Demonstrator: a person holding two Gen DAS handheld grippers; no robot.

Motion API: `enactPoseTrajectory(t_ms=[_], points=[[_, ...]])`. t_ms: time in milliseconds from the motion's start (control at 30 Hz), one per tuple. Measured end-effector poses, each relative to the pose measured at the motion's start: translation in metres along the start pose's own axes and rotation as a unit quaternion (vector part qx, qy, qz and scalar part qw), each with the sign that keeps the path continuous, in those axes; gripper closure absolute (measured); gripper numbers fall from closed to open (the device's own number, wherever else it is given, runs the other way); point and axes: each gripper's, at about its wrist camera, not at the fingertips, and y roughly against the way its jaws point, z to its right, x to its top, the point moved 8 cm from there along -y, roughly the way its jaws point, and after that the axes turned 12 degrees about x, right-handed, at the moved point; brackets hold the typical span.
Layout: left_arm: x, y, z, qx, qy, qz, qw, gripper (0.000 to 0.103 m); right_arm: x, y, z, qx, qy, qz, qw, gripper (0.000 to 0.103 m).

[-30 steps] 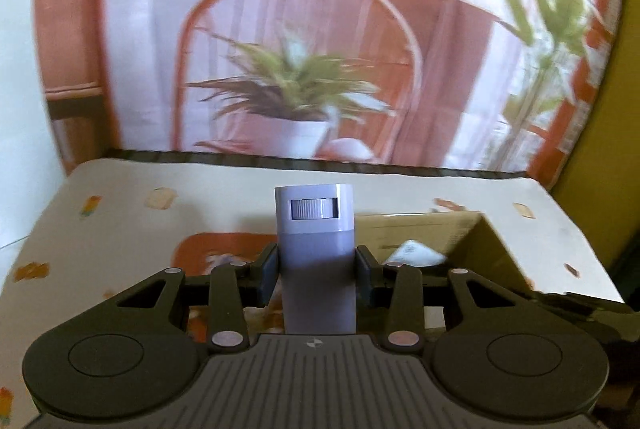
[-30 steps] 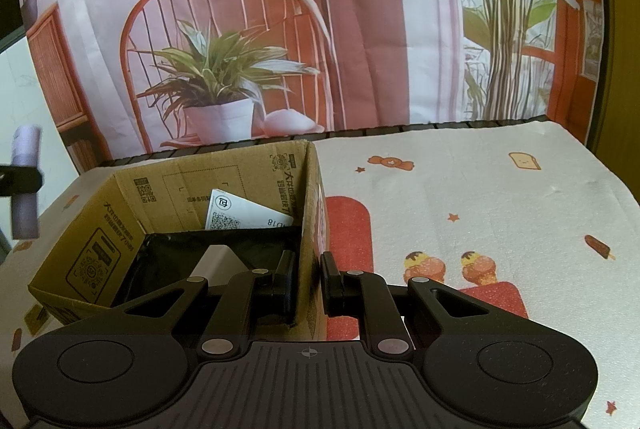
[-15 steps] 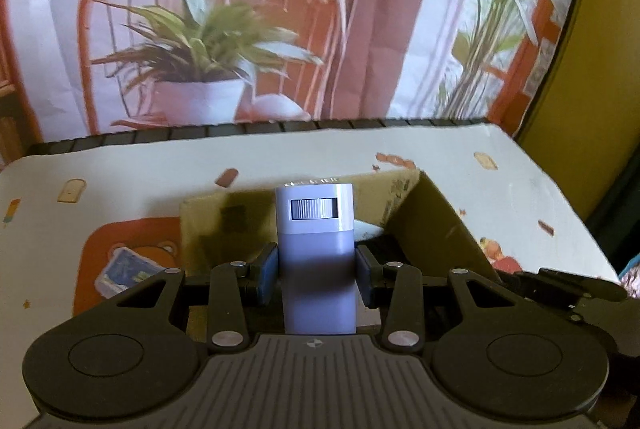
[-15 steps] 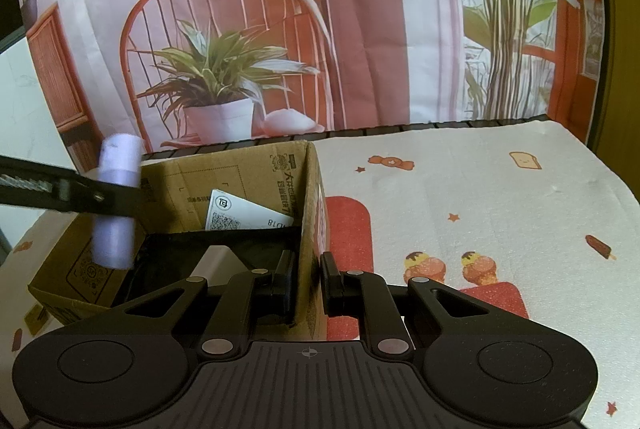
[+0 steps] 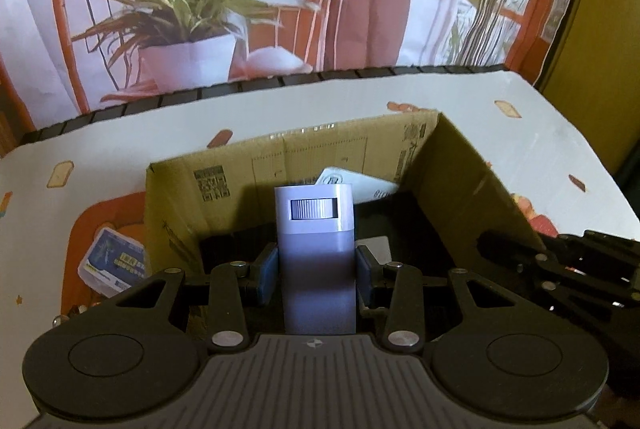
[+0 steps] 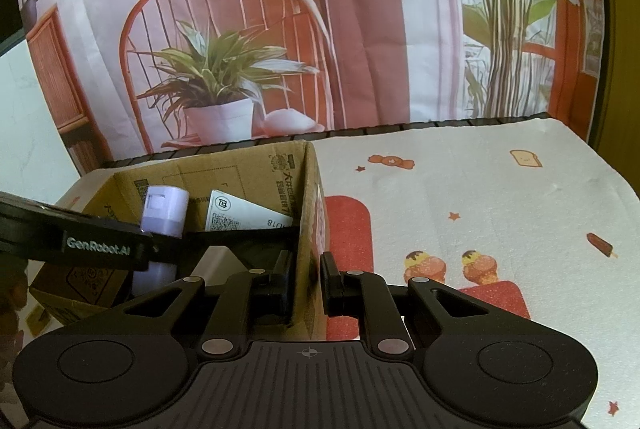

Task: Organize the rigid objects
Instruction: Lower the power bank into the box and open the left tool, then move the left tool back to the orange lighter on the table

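Note:
My left gripper is shut on a lilac plastic case with a grey thumbwheel and holds it upright over the open cardboard box. The case and the left gripper's arm also show over the box in the right wrist view. My right gripper is shut on the box's right wall. A white labelled packet leans inside the box against its far wall.
A small clear box with a blue label lies on the patterned tablecloth left of the cardboard box. A printed backdrop hangs behind the table's far edge. My right gripper shows at the right in the left wrist view.
My left gripper has carried the lilac case to the right, from left of the box to over its opening. My right gripper has stayed clamped on the box wall.

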Motion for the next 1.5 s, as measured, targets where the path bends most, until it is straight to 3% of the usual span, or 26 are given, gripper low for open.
enactPoseTrajectory(t_ms=[367,1000,1200,1267,1300,1500], points=[[-0.003,-0.01,-0.002,-0.004,0.0,-0.023,0.9997,0.061,0.0,0.0,0.001,0.0,-0.001,0.0,1.0,0.089],[-0.004,-0.017,-0.002,-0.001,-0.007,-0.028,0.9996,0.059,-0.001,0.001,0.0,0.0,-0.001,0.0,1.0,0.089],[-0.003,-0.002,-0.001,-0.021,0.001,-0.01,0.9997,0.041,0.0,0.001,0.0,0.0,-0.002,0.0,1.0,0.089],[-0.002,0.005,0.002,-0.021,-0.003,0.002,0.9998,0.017,-0.001,0.001,0.0,0.0,-0.002,0.0,1.0,0.089],[-0.002,0.009,0.002,-0.015,-0.006,0.011,0.9998,0.011,-0.001,0.001,-0.001,0.0,-0.003,0.001,1.0,0.089],[0.002,0.028,-0.005,-0.006,-0.009,0.036,0.9993,0.007,-0.001,0.001,-0.001,0.0,-0.002,0.0,1.0,0.089]])
